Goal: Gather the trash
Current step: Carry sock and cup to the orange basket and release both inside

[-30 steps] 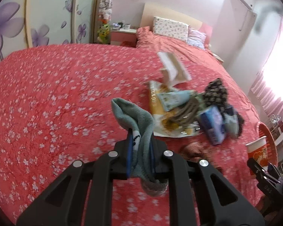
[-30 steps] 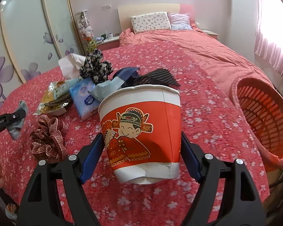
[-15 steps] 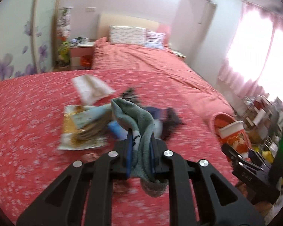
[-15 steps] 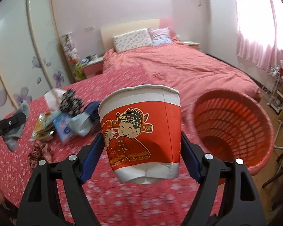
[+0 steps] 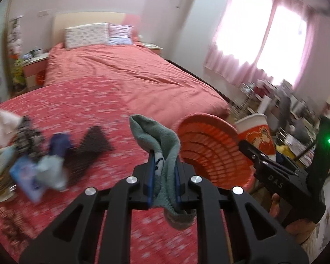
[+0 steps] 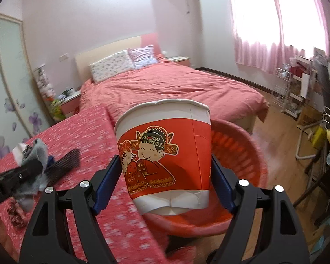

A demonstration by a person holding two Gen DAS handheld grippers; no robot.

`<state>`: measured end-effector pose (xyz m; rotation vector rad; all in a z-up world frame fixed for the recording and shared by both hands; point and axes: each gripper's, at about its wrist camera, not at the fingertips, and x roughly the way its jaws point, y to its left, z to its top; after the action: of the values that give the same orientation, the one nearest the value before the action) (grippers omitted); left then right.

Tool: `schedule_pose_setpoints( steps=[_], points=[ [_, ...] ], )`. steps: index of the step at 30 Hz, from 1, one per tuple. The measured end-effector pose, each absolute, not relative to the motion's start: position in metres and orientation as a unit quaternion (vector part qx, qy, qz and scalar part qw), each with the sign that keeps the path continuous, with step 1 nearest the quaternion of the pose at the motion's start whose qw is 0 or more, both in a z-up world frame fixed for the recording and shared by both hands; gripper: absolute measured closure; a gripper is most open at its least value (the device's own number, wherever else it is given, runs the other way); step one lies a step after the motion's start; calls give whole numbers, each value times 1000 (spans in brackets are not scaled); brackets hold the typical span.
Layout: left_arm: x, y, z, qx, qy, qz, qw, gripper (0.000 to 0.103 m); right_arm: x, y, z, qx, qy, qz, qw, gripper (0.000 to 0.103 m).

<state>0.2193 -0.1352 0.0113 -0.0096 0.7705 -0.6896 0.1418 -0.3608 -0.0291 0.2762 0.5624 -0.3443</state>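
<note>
Both tongs now nearer the orange basket (image 6: 253,154), left tongs (image 5: 164,176) still pinching the sock (image 5: 162,145), right tongs (image 6: 166,178) the cup (image 6: 165,154).

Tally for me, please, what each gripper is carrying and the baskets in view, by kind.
Socks: 1, the grey-green sock clamped in the left gripper.
Paper cups: 1, the red and white paper cup clamped in the right gripper.
Baskets: 1, the orange basket.
Total: 3
</note>
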Motion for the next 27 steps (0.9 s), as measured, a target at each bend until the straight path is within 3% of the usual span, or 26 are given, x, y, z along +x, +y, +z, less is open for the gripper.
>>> schedule_pose_setpoints(
  steps=[18,20,23,27],
  points=[
    [250,-269,-42,31,412,-408,814,86,154,-429,-48,185,271,-195,924,26],
    [254,-275,-49,33,417,-404,814,80,156,-434,-50,191,270,-194,924,25],
    [261,-277,-57,31,425,-393,815,55,159,-444,-54,203,272,-188,922,21],
    [267,-270,-64,33,433,-378,818,48,156,-451,-58,213,276,-189,918,15]
  ],
)
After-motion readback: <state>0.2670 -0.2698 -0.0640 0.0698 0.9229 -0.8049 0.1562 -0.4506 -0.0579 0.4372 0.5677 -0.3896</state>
